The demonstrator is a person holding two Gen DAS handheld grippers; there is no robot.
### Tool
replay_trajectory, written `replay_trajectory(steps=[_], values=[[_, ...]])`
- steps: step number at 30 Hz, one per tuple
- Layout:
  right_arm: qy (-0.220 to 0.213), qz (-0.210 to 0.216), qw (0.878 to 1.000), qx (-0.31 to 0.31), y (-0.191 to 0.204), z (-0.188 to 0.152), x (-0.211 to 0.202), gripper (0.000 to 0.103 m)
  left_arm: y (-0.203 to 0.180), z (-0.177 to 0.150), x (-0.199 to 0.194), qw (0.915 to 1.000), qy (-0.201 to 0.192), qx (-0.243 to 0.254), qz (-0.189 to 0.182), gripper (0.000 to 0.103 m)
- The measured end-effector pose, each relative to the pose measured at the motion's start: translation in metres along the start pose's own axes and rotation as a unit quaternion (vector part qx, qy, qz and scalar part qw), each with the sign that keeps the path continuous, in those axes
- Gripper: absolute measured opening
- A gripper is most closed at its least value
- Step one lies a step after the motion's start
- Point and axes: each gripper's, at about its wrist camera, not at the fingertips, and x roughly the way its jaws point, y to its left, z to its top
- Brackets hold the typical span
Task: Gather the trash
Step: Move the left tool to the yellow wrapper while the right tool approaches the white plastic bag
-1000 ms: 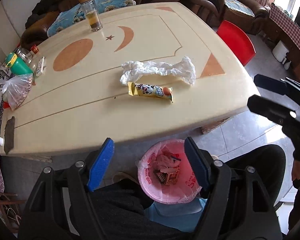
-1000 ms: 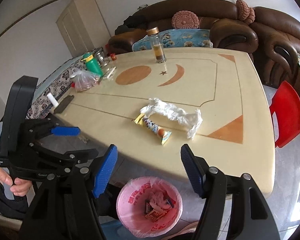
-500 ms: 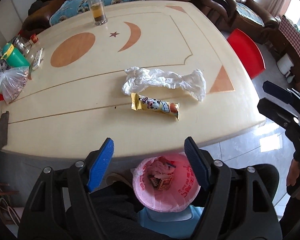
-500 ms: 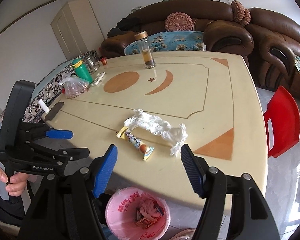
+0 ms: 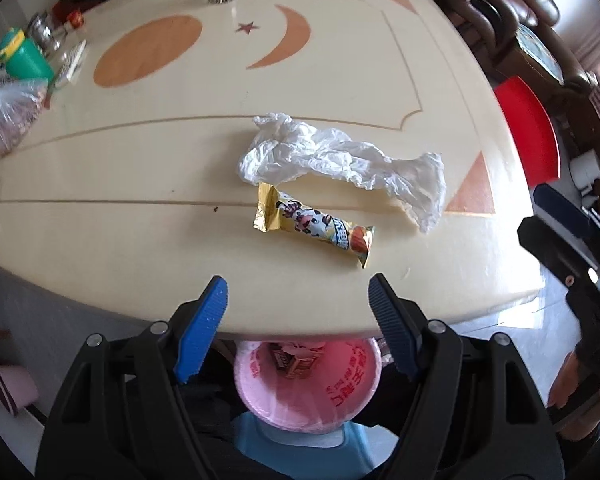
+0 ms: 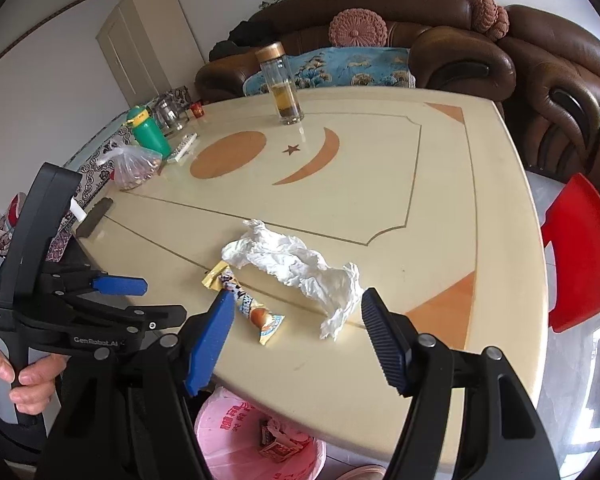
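Note:
A crumpled white tissue [image 5: 340, 156] and a gold snack wrapper [image 5: 314, 228] lie side by side on the cream table [image 5: 140, 208]. Both show in the right wrist view too: tissue [image 6: 296, 264], wrapper [image 6: 248, 304]. A pink-lined trash bin [image 5: 308, 380] with some trash inside stands on the floor below the table's near edge, also seen in the right wrist view [image 6: 256, 436]. My left gripper [image 5: 298, 308] is open and empty over the near edge, just short of the wrapper. My right gripper [image 6: 296, 328] is open and empty, close to the tissue's end.
A glass bottle [image 6: 281, 84] stands at the far side of the table. A green bottle [image 6: 150, 134], a jar, a plastic bag [image 6: 134, 164] and small items sit at the left edge. A red chair [image 6: 580, 252] is on the right, brown sofas [image 6: 540, 72] behind.
Both grippers have moved forward, from over the bin to over the table's near edge, closer to the wrapper and tissue. Both stay open.

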Motion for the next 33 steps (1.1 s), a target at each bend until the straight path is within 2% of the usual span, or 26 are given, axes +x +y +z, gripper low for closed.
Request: replay_trajectory(steps=[8, 22, 33], values=[[0.03, -0.007, 0.999, -0.01, -0.012, 0.007, 0.036, 0.065, 0.008, 0.015, 0.028, 0.9966, 0.03, -0.072, -0.027, 0.071], [0.068, -0.02, 0.996, -0.055, -0.013, 0.01, 0.087, 0.065, 0.021, 0.026, 0.073, 0.9843, 0.069, -0.159, -0.032, 0.071], [0.079, -0.032, 0.992, -0.089, -0.01, 0.003, 0.113, 0.065, 0.031, 0.025, 0.086, 0.974, 0.066, -0.214, -0.036, 0.071]])
